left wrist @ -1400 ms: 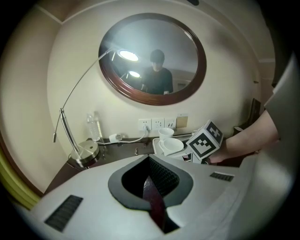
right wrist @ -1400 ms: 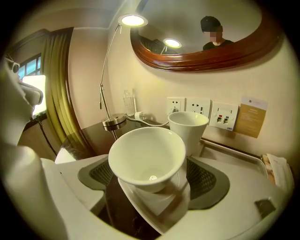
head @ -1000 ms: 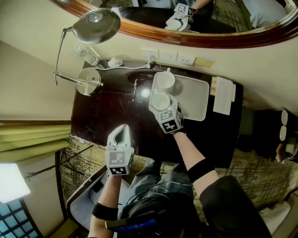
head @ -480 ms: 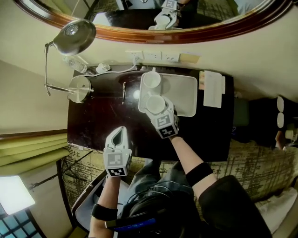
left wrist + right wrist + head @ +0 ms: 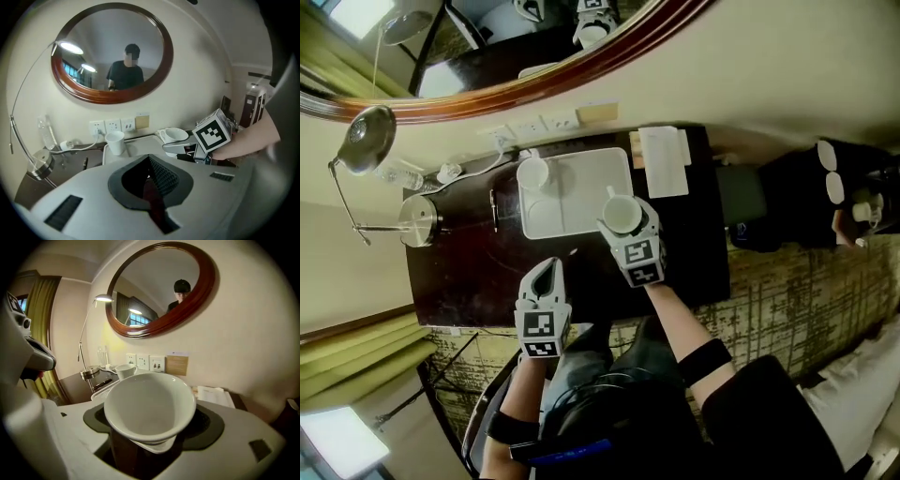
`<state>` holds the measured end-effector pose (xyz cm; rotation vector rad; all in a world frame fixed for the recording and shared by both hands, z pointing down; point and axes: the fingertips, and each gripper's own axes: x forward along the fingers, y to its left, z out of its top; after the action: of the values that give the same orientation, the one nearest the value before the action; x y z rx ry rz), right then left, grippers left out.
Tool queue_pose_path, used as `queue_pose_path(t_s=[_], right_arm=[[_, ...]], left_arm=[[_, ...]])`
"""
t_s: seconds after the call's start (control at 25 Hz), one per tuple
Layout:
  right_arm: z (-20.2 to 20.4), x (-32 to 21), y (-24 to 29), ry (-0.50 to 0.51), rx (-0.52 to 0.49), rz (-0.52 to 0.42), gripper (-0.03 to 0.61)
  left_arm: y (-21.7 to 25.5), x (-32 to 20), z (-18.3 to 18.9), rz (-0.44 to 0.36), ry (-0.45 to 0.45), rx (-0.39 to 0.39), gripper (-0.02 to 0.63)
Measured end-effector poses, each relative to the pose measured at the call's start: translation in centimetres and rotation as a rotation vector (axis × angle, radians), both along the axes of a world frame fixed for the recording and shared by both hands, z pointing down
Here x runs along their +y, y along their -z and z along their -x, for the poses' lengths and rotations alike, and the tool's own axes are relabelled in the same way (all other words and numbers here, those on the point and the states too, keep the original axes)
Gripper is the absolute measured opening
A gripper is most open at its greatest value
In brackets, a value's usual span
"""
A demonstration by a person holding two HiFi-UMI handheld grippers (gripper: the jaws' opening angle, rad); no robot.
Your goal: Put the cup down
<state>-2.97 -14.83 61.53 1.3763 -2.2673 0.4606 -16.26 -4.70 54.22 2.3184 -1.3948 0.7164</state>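
- cup (image 5: 622, 214): white, empty, clamped by its body between the fingers of the right gripper (image 5: 626, 225), mouth up and tipped slightly; it sits over the near right corner of the tray (image 5: 581, 202); whether its base touches cannot be told.
- right gripper: fingers spread wide around the cup, pads pressed on its sides.
- left gripper (image 5: 547, 270): fingers together, nothing between them; held over the near edge of the table (image 5: 459, 272), left of the cup and apart from it.
- tray: white, rectangular, flat on the dark table; a second cup (image 5: 532, 172) stands upright in its far left corner.
- surroundings: folded paper (image 5: 664, 159) just right of the tray; desk lamp (image 5: 370, 136) at the table's left end; wall sockets (image 5: 539, 127) and an oval mirror (image 5: 534, 80) behind.
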Motion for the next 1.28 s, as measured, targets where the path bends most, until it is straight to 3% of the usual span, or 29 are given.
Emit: queue_pose_path(t_s=[0.24, 0.44, 1.28], right_arm=[[-9.5, 1.5, -1.8, -0.157, 0.029, 0.029, 0.422], [-13.9, 2.4, -3.9, -0.232, 0.036, 0.060, 0.422], [-15.7, 4.2, -8.1, -0.246, 0.031, 0.118, 0.446]], left_arm=[[-0.1, 0.2, -6.2, 0.007, -0.099, 0.012, 0.002], [-0.2, 0.3, -8.5, 0.019, -0.124, 0.011, 0.002], [0.0, -0.1, -10.1, 0.000, -0.114, -0.027, 0.002]])
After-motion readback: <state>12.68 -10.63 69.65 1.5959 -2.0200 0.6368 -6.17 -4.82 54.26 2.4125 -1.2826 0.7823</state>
